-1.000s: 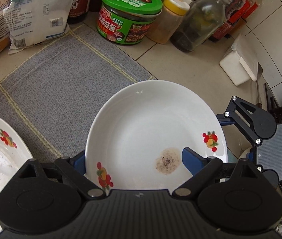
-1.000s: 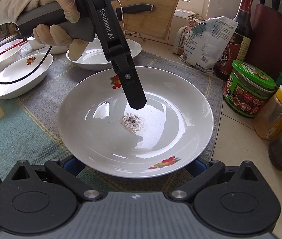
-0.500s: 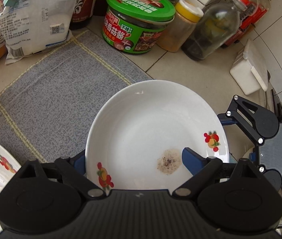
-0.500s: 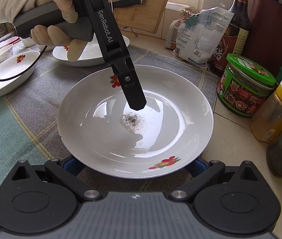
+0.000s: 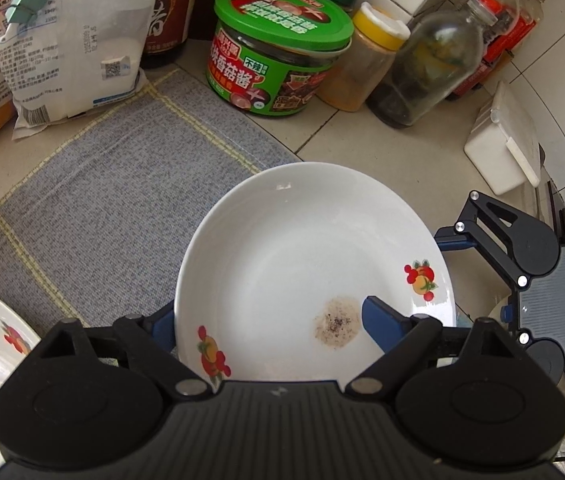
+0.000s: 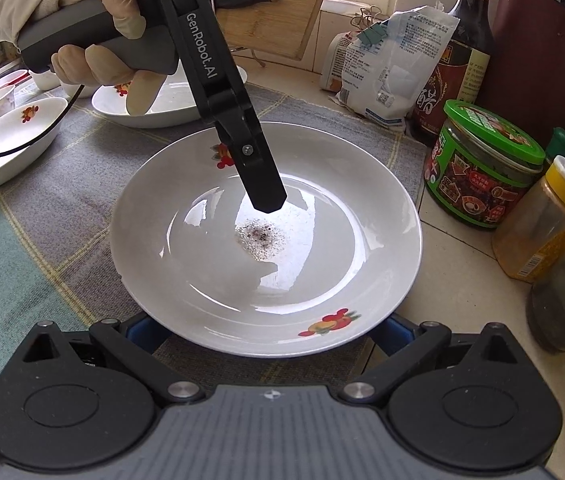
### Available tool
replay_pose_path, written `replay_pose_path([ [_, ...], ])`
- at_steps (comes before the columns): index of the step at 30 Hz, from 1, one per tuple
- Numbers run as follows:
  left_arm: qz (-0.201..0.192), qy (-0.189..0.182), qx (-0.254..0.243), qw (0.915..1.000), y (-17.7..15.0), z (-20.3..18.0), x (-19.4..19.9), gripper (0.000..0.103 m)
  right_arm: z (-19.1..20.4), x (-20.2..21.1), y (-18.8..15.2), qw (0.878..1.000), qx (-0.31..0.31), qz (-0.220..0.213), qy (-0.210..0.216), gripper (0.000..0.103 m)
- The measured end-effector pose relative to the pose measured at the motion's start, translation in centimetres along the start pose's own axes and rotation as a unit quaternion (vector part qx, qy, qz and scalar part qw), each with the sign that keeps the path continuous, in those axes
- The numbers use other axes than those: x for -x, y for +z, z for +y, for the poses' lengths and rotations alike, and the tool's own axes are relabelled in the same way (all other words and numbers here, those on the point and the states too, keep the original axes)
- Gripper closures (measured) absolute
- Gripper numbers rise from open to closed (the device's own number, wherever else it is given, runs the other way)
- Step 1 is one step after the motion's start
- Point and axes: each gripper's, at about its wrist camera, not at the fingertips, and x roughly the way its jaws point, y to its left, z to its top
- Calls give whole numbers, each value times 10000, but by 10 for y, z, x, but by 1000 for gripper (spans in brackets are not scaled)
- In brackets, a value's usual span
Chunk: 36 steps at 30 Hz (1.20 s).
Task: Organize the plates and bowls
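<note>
Straddling the near rim of the white plate point(image 5: 302, 248) with the left gripper point(image 5: 266, 316), one finger lying over the well and the other passing under the rim at lower left of the left wrist view. Closing those jaws in just now with the plate's wall between them, yet leaving them well apart, the upper fingertip hanging just above the glaze, judging by its shadow falling clear of it in the right wrist view. Spreading the right gripper point(image 6: 266, 328) wide beneath the opposite edge, tips hidden under the plate, so not telling whether clamping or merely propping. Keeping the plate mid-frame in both views, over the edge of the grey cloth point(image 5: 102, 200) and the tiled tabletop point(image 5: 362, 136), a patch of peppery residue point(image 6: 260, 236) sitting in its well. Probably risking a slip: pinching a slick, sloping wall with one finger could lever the plate off its far support, tipping it and shedding the residue. Possibly also knocking the green-lidded jar point(image 5: 278, 48), standing near at upper centre. Showing, in the right wrist view alone, the gloved hand point(image 6: 94, 40) on the handle and two more dishes point(image 6: 154, 112) at upper left. Showing, in the left view alone, the lower finger.
</note>
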Motion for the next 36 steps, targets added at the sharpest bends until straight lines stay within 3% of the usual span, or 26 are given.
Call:
replay_pose_path([
  [7, -52, 102, -129, 9999, -3, -2, 4, 13, 4, 3, 0, 9998, 55, 88, -162, 0],
  [20, -856, 708, -590, 9921, -34, -28, 54, 11, 10, 35, -3, 9984, -179, 109, -516, 0],
  [29, -1776, 1175, -482, 9759, -86, -49, 111, 7, 31, 61, 11, 9940, -546, -163, -934, 0],
  [36, -2614, 1963, -256, 9447, -140, -60, 143, 5, 57, 66, 28, 9873, -765, -595, -1262, 0],
])
